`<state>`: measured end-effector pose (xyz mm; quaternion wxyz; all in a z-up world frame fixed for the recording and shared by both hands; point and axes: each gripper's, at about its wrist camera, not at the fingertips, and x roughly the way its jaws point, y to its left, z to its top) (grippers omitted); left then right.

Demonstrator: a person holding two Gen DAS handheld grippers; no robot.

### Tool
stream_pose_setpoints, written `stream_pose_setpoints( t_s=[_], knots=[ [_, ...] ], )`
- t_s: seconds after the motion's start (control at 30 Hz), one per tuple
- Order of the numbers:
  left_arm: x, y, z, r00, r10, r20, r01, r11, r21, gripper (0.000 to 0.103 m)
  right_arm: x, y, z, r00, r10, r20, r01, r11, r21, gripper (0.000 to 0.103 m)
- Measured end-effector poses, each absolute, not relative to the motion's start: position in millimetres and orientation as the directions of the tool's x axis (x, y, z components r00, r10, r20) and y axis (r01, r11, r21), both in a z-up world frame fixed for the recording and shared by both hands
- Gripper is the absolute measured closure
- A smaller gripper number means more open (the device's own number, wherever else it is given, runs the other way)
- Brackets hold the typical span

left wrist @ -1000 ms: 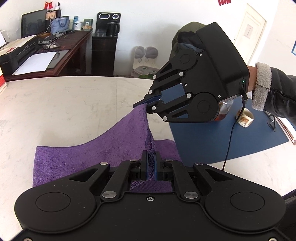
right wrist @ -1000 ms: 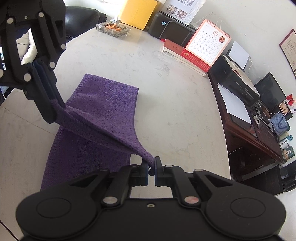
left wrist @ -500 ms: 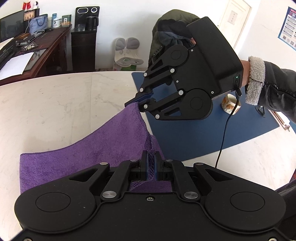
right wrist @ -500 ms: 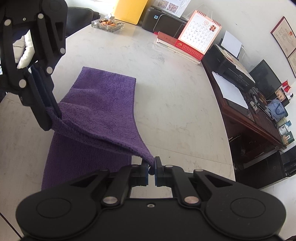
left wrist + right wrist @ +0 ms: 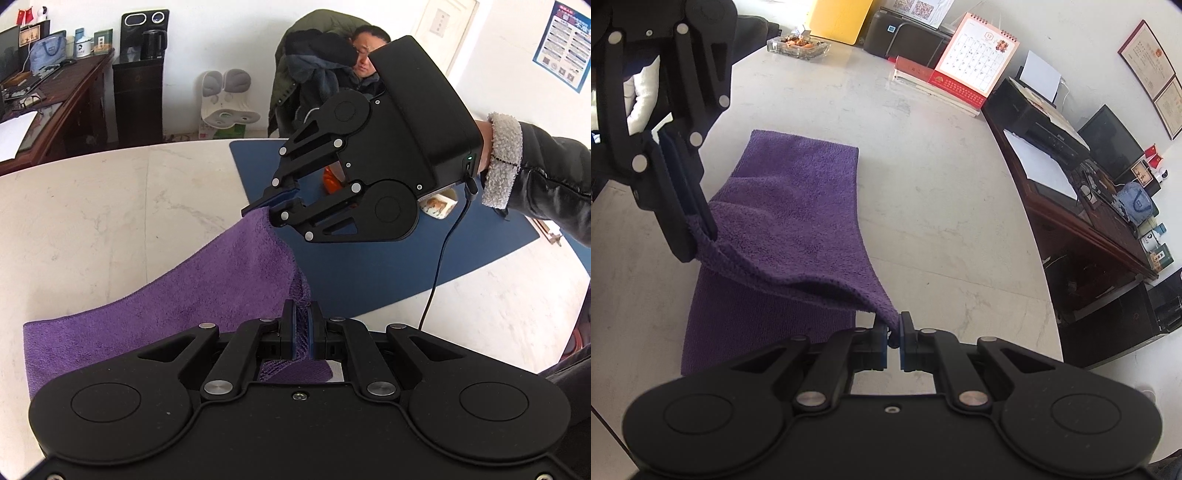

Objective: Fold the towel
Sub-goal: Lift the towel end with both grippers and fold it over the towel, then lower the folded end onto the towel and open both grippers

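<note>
Marble table (image 5: 942, 192) — your left gripper (image 5: 303, 334) and right gripper (image 5: 894, 334) each pinch lifted towel (image 5: 798, 206) corner; fold half done — laydown remains.

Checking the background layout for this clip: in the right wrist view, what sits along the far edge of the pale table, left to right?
Glass ashtray → yellow board → black printer → red desk calendar.

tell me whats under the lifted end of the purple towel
Under the raised edge, held between the left gripper and right gripper, lies the towel's own lower layer, flat on the white table. The table beneath that layer is covered.
</note>
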<state>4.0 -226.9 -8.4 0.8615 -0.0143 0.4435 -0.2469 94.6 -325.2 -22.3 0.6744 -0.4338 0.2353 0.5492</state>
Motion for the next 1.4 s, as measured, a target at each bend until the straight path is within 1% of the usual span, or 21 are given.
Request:
stream_pose_setpoints(
  t_s=[0.17, 0.47, 0.67, 0.77, 0.87, 0.97, 1.0, 1.03, 1.1, 1.2, 1.33, 1.4],
  knots=[
    [13, -239, -28, 0.419, -0.451, -0.788, 0.444, 0.859, -0.256, 0.098, 94, -333, -42, 0.273, 0.501, -0.821, -0.953, 0.025, -0.301, 0.098],
    [28, -251, -67, 0.322, -0.437, -0.840, 0.471, 0.843, -0.258, 0.098, 93, -336, -72, 0.242, 0.460, -0.854, -0.963, 0.004, -0.271, 0.098],
    [36, -257, -92, 0.263, -0.425, -0.866, 0.477, 0.837, -0.267, 0.098, 93, -337, -83, 0.235, 0.446, -0.863, -0.965, 0.001, -0.262, 0.097],
    [37, -259, -99, 0.254, -0.409, -0.877, 0.483, 0.839, -0.251, 0.097, 95, -338, -86, 0.242, 0.447, -0.861, -0.964, 0.013, -0.265, 0.097],
    [36, -261, -105, 0.242, -0.399, -0.884, 0.486, 0.839, -0.246, 0.092, 96, -339, -87, 0.247, 0.446, -0.860, -0.964, 0.024, -0.264, 0.096],
    [33, -261, -107, 0.230, -0.401, -0.887, 0.492, 0.834, -0.249, 0.089, 97, -341, -87, 0.261, 0.445, -0.857, -0.961, 0.039, -0.272, 0.085],
    [32, -261, -107, 0.228, -0.402, -0.887, 0.495, 0.832, -0.250, 0.087, 97, -342, -86, 0.270, 0.442, -0.855, -0.959, 0.047, -0.278, 0.080],
    [30, -261, -107, 0.228, -0.403, -0.886, 0.498, 0.831, -0.249, 0.087, 97, -343, -86, 0.279, 0.439, -0.854, -0.957, 0.057, -0.284, 0.077],
    [26, -260, -106, 0.230, -0.404, -0.885, 0.500, 0.829, -0.249, 0.087, 97, -346, -84, 0.297, 0.433, -0.851, -0.953, 0.080, -0.292, 0.076],
    [17, -254, -101, 0.236, -0.406, -0.883, 0.507, 0.827, -0.244, 0.087, 96, -353, -77, 0.334, 0.430, -0.839, -0.942, 0.134, -0.307, 0.071],
    [3, -233, -88, 0.275, -0.386, -0.881, 0.495, 0.842, -0.215, 0.087, 91, -370, -54, 0.421, 0.441, -0.793, -0.903, 0.285, -0.321, 0.071],
    [1, -217, -82, 0.307, -0.363, -0.880, 0.466, 0.863, -0.194, 0.086, 82, -378, -40, 0.459, 0.467, -0.756, -0.875, 0.387, -0.292, 0.071]
  ],
)
